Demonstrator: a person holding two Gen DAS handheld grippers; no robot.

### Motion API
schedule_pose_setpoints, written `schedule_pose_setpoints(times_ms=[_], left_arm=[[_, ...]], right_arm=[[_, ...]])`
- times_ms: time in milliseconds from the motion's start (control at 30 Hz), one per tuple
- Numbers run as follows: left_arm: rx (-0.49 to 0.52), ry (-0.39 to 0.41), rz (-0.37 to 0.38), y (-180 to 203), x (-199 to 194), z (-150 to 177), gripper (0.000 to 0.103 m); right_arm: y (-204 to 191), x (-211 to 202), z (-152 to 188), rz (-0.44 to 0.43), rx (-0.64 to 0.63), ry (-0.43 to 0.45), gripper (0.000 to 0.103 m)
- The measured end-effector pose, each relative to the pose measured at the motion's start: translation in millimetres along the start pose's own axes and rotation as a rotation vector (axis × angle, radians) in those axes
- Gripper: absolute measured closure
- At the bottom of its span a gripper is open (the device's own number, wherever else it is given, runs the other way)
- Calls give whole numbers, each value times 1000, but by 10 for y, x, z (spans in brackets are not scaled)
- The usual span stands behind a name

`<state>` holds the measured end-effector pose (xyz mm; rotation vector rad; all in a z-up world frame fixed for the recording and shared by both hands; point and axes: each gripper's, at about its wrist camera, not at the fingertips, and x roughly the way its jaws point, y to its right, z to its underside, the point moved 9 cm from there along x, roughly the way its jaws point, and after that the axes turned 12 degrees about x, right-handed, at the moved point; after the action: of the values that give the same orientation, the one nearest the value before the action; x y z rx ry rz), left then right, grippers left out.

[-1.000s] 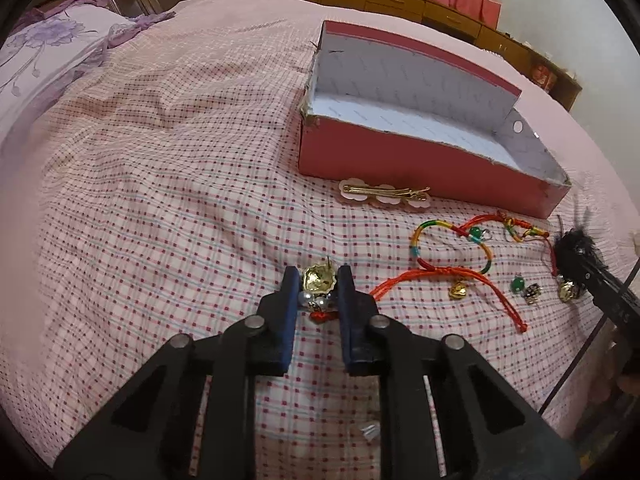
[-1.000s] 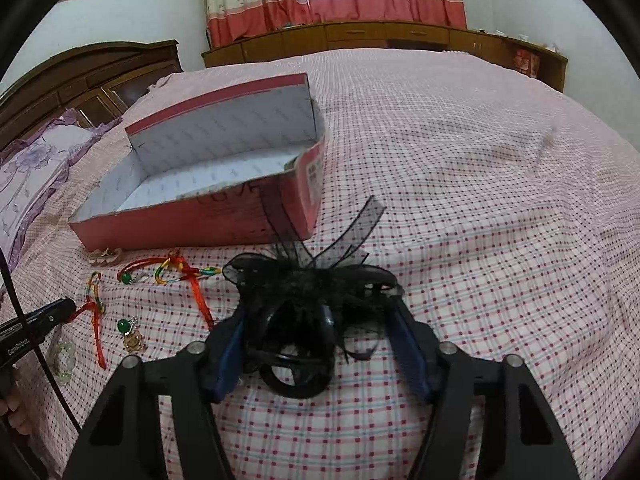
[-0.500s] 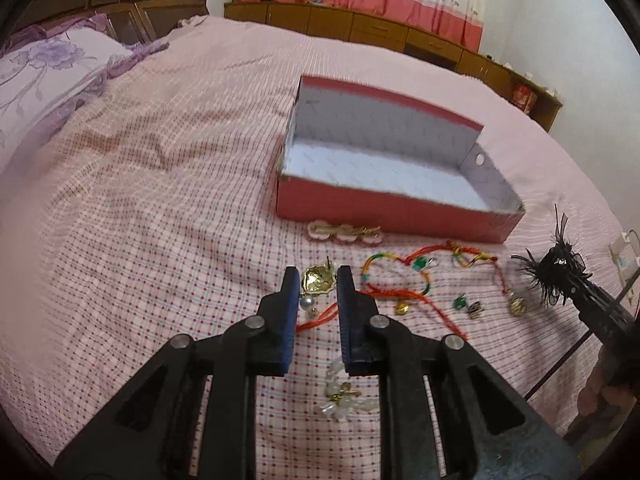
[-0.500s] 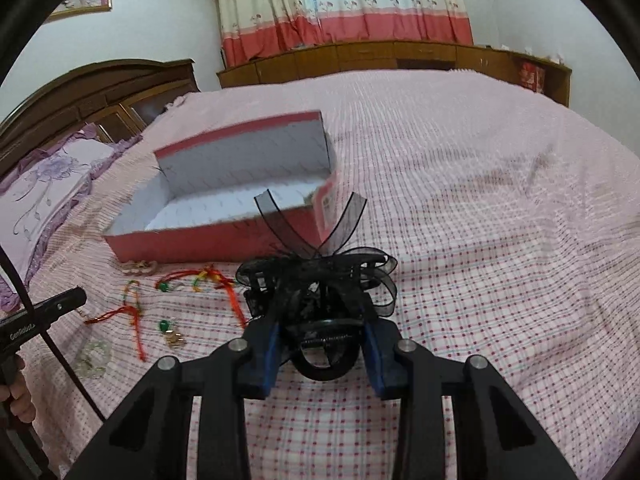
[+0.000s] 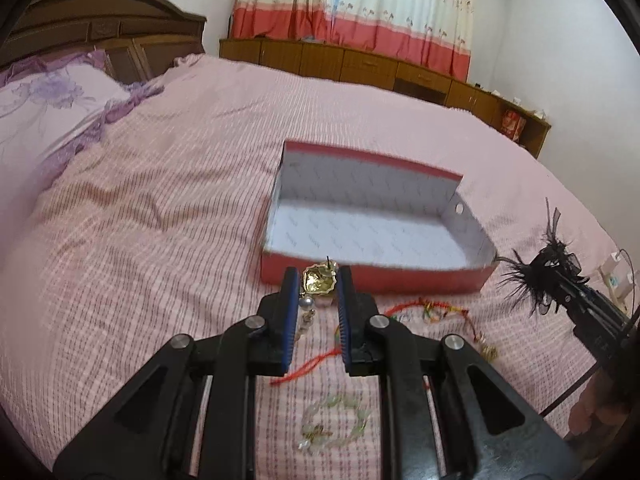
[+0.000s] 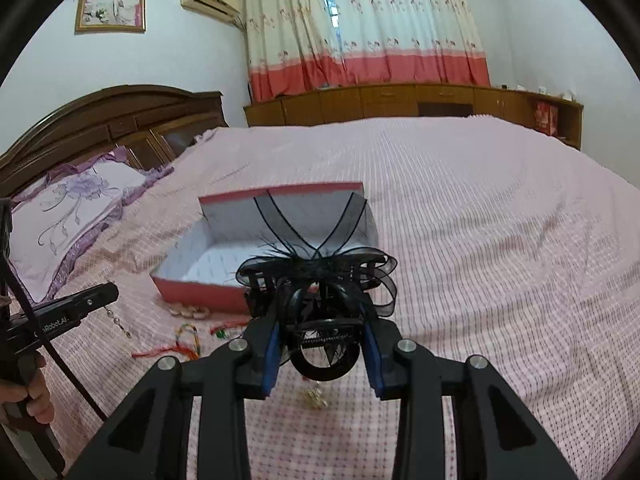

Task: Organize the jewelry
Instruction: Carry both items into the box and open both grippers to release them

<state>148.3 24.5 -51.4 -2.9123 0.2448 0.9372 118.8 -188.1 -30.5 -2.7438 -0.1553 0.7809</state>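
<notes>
A wide bed with a pink checked cover (image 5: 160, 240) fills both views, with broad bare cloth on the far side and to the right of the box. A purple flowered pillow (image 6: 76, 204) lies at the far left by the dark wooden headboard (image 5: 100, 20). Mid-bed sits an open, empty red cardboard box with a white lining (image 5: 372, 232); its near wall is low and its far flap stands upright.

The right gripper (image 6: 320, 340) is clamped on a black hair claw with a mesh bow and feathers (image 6: 320, 280), held clear of the cover in front of the box's near right corner. The left gripper (image 5: 318, 286) is closed on a gold ornament with hanging pearls (image 5: 318, 278), raised just short of the box's near wall.

Loose on the cover near the box lie red cord bracelets with coloured beads (image 5: 432, 312), a pale flower hair clip (image 6: 188, 311) against the box wall, and, nearest, a pale green bead bracelet (image 5: 336, 424).
</notes>
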Motion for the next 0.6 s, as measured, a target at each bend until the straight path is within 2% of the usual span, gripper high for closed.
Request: schedule_pose_setpoints(times_ms=[367, 433, 600], left_arm=[[53, 139, -33, 124, 234, -468, 93], [77, 149, -53, 127, 337, -520, 93], [65, 146, -51, 95, 610, -613, 93]], right_arm=[[-190, 350, -325, -14, -12, 72, 66], [-207, 438, -370, -9, -17, 78, 66], [-231, 689, -466, 7, -29, 82, 66]])
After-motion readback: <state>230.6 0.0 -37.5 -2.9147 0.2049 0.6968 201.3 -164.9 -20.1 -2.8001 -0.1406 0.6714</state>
